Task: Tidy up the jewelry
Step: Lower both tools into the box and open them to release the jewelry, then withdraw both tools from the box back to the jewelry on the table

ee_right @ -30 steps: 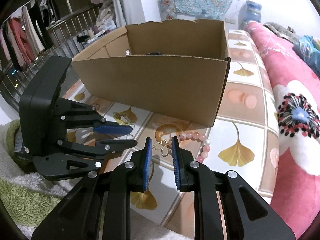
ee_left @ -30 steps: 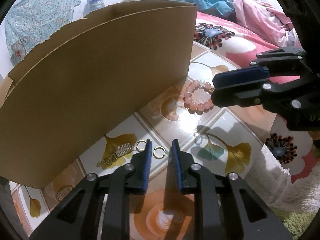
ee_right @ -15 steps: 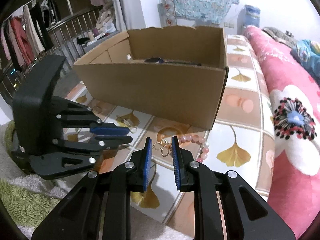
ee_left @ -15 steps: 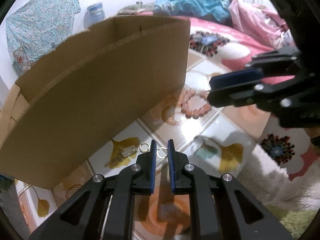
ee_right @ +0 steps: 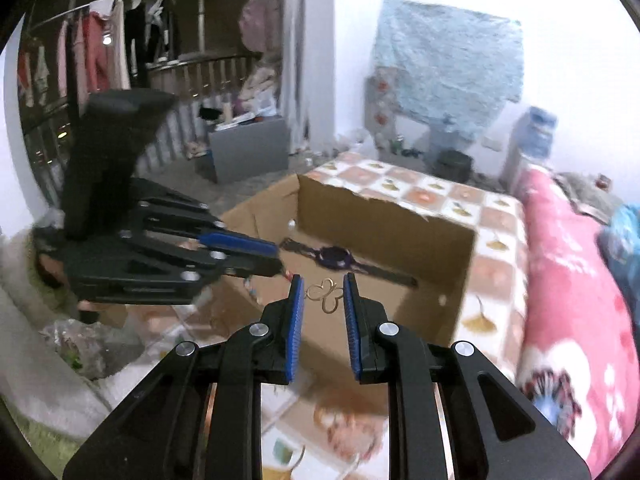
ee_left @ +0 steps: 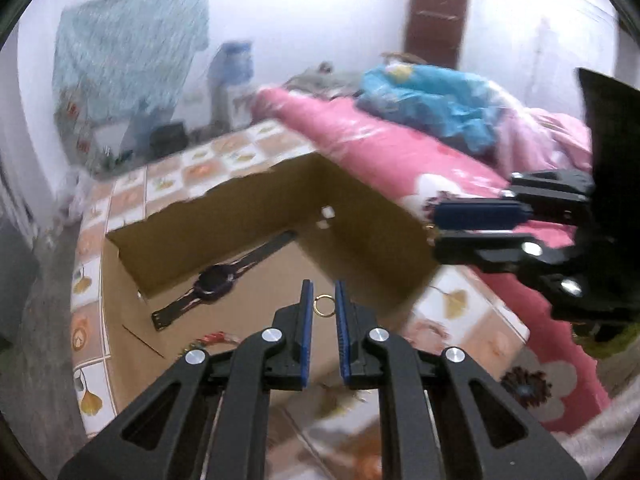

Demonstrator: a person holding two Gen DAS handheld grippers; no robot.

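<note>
Left claw [ee_left: 321, 297] is clamped on a small gold ring [ee_left: 323, 305], which sits between its blue pads [ee_left: 306, 312] near the tips. Right claw [ee_right: 322, 293] is clamped on a gold looped piece [ee_right: 326, 295], shaped like joined open loops, pinched by its edges between the pads [ee_right: 297, 308]. Both claws hang above the open cardboard box [ee_right: 384, 216] and point down into it, the left one at the near-left rim, the right one over the near wall.

Inside the box a dark wristwatch [ee_left: 214, 282] lies flat on the bottom, its strap stretched toward the far corner. A reddish item [ee_left: 214, 338] lies on the box bottom close to the near wall; too blurred to identify.

From the left wrist view the right claw [ee_left: 432, 226] appears at the box's right corner with a glint of gold at its tips. From the right wrist view the left claw [ee_right: 278, 258] appears side-on at the left of the box.

The box stands on a floor mat [ee_right: 496, 220] with orange squares and ginkgo leaves. A pink floral bed [ee_right: 560, 264] runs along the mat's right side.
</note>
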